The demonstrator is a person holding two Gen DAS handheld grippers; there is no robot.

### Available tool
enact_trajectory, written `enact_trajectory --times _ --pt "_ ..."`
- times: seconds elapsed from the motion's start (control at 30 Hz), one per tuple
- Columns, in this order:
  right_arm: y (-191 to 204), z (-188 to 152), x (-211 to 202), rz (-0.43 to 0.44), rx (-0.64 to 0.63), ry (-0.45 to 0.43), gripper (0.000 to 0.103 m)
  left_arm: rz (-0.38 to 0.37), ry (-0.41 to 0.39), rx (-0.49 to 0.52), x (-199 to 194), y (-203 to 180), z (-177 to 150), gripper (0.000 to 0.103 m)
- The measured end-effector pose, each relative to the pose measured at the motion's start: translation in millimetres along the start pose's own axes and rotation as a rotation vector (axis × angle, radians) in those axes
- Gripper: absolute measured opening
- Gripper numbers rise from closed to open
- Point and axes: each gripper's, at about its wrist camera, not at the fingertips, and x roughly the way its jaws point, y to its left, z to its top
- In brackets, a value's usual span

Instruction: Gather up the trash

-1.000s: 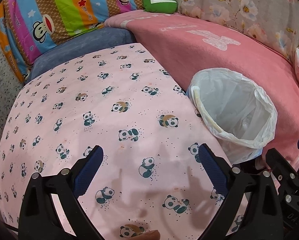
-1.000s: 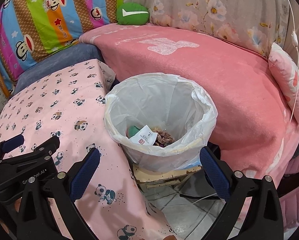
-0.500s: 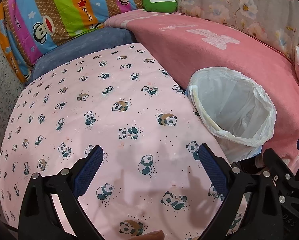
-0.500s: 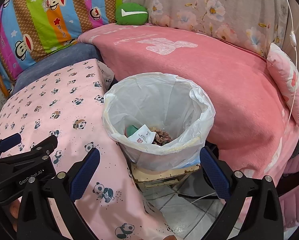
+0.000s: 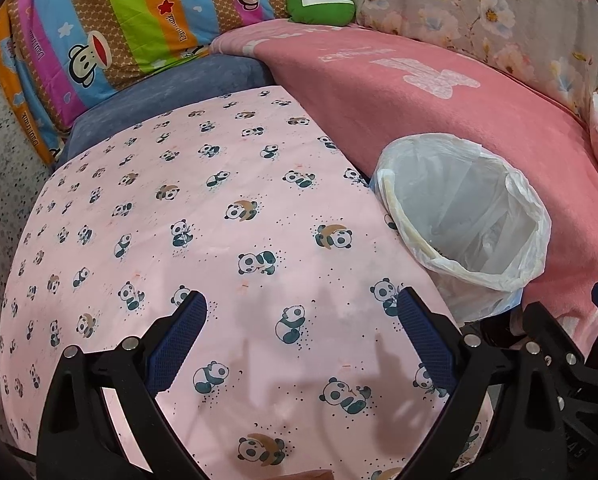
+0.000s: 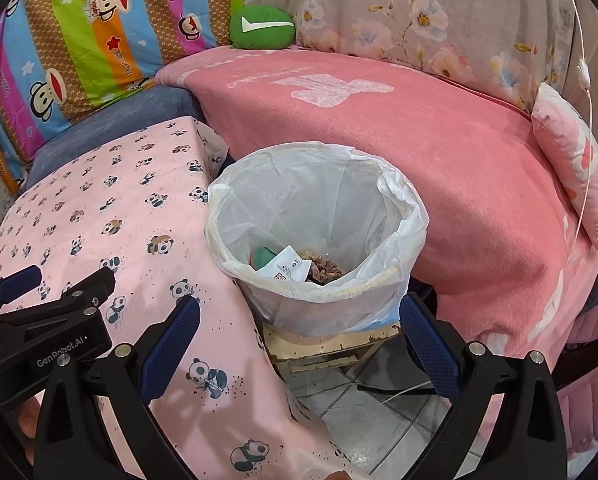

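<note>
- Both grippers are easing back slightly from a second ago; the lined trash bin (image 6: 319,236) is sitting lower in the right view.
- Left gripper (image 5: 301,316) is hovering spread, empty, over the panda tablecloth (image 5: 203,216), bin at two o'clock.
- Right gripper (image 6: 299,320) is gaping, empty.
- Wrappers (image 6: 285,266) are lying inside the bin.

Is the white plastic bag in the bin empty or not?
Not empty: the white plastic bin bag holds a white paper label, something green and brown scraps.
</note>
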Motion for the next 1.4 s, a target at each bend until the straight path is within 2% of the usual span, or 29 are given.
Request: enact_trajectory --times 1.4 --pt "-10.5 7.7 6.4 -0.035 0.018 0.01 0.096 -0.008 0.003 0.027 6.3 -9.8 7.5 0.091"
